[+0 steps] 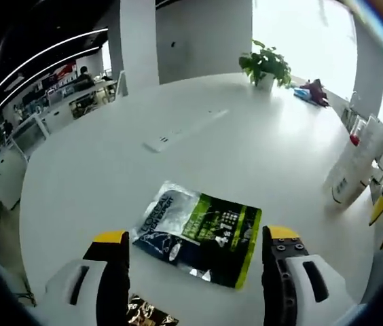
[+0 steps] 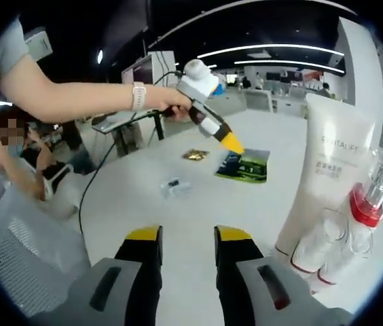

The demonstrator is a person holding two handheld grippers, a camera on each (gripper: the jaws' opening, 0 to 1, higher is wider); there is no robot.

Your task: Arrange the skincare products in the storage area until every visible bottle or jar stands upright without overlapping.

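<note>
While the left hand-held gripper (image 1: 195,255) hovers agape over a green sachet (image 1: 198,233), the right hand-held gripper (image 2: 187,252) stands empty, narrowly parted, beside a white tube (image 2: 329,163) on the bench (image 1: 246,156).

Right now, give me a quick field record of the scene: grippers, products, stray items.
left hand-held gripper: open, above the green and black sachet
right hand-held gripper: open, holding nothing
white tube: upright on the white table
red-collared bottle: tilted against the tube
small clear packet: flat
gold packet: flat, beside the sachet
potted plant: far edge
</note>
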